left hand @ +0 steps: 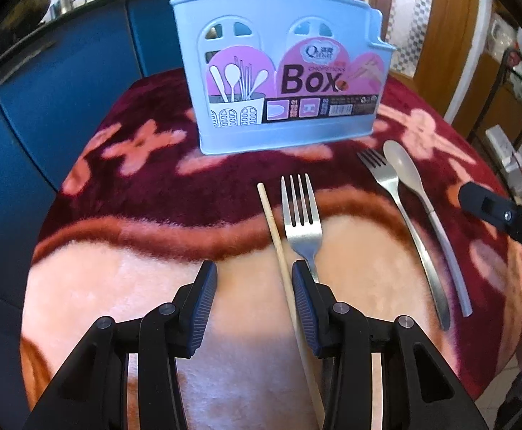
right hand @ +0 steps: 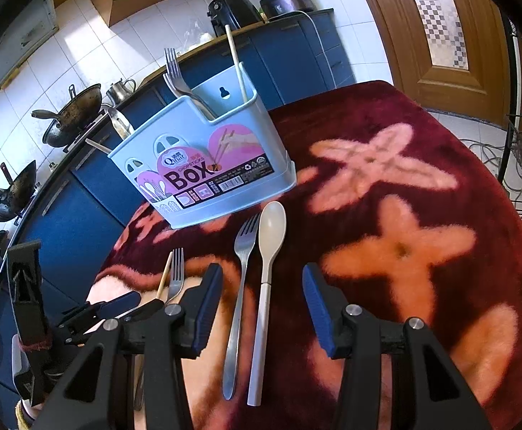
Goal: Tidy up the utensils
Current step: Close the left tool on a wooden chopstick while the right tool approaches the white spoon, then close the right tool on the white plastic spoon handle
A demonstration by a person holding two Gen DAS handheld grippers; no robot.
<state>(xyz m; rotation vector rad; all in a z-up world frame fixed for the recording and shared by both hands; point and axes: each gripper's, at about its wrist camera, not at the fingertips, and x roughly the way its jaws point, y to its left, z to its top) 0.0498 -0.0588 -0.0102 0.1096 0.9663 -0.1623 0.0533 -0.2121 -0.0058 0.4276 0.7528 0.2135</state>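
Observation:
A light blue utensil box (left hand: 279, 82) (right hand: 203, 165) stands at the far side of the table; forks (right hand: 173, 71), a chopstick (right hand: 236, 61) and a spoon (right hand: 119, 122) stick out of it. On the cloth lie a wooden chopstick (left hand: 279, 243) (right hand: 164, 276), a fork (left hand: 302, 222) (right hand: 177, 272), a second fork (left hand: 404, 222) (right hand: 241, 286) and a beige spoon (left hand: 425, 215) (right hand: 266, 286). My left gripper (left hand: 253, 272) (right hand: 132, 304) is open low over the cloth, the chopstick running just inside its right finger. My right gripper (right hand: 262, 276) is open above the second fork and the spoon.
The round table wears a dark red plush cloth (right hand: 404, 179) with pink flowers; its edge falls off at left to blue cabinets. Woks (right hand: 71, 114), a kettle and an air fryer (right hand: 225, 10) stand on the counter behind. A wooden door is at the right.

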